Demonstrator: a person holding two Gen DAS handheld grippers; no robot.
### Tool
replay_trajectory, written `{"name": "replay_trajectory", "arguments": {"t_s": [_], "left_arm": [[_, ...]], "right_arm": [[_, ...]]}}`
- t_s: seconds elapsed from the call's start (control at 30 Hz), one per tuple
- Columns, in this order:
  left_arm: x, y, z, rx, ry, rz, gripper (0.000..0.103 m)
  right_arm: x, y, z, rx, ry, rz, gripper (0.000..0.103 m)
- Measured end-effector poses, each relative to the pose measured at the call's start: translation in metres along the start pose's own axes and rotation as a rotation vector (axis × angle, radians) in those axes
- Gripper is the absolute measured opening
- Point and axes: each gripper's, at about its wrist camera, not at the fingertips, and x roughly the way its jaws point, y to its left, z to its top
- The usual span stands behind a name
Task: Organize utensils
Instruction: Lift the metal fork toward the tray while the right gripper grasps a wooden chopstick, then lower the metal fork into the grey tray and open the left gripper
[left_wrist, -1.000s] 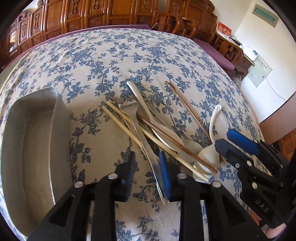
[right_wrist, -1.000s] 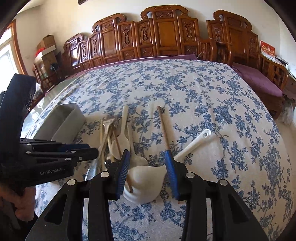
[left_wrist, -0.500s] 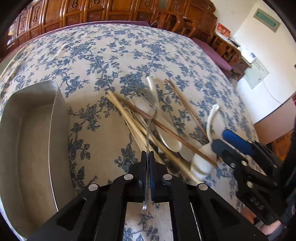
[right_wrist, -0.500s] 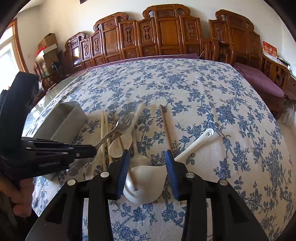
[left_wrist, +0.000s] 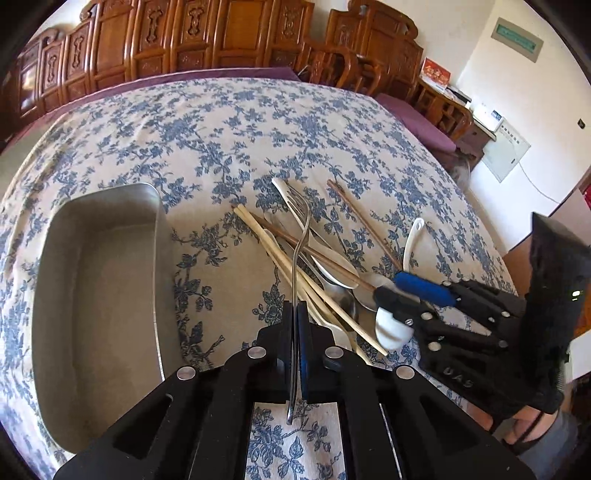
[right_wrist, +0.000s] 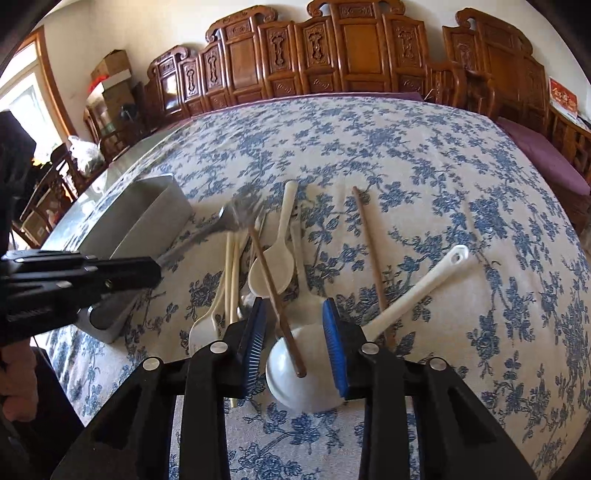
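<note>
Left wrist view: left hand-held gripper (left_wrist: 295, 332) clamps the metal fork (left_wrist: 300, 236), lifted clear of the tabletop pile beside the steel tray (left_wrist: 157, 258); right hand-held gripper (right_wrist: 295, 339) is closing around the white ladle (right_wrist: 406, 295), pads not yet touching. Next, I judge: carry the fork to the tray

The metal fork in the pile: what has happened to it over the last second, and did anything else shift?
The left hand-held gripper closed on the fork and lifted it off the pile; its tines now point up and away. The right hand-held gripper is closing around the white ladle, whose bowl sits between the pads, not yet clamped. The chopsticks, spoons and metal tray stayed put on the tablecloth.
</note>
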Motion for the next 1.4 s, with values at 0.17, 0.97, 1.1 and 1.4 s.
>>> {"name": "replay_trajectory", "arguments": {"t_s": [0.17, 0.97, 1.1, 1.4], "left_arm": [[-0.015, 0.003, 0.001, 0.000, -0.027, 0.002, 0.002], [-0.074, 0.082, -0.013, -0.075, -0.119, 0.136, 0.002], [-0.062, 0.101, -0.020, -0.092, -0.083, 0.179, 0.002], [-0.035, 0.122, -0.030, -0.122, -0.028, 0.218, 0.002]], "right_arm": [[0.004, 0.008, -0.002, -0.040, 0.022, -0.014, 0.013], [-0.034, 0.025, 0.012, -0.025, -0.119, 0.038, 0.006], [-0.031, 0.029, 0.013, -0.031, -0.118, 0.042, 0.006], [-0.032, 0.040, 0.011, -0.047, -0.116, 0.046, 0.006]]}}
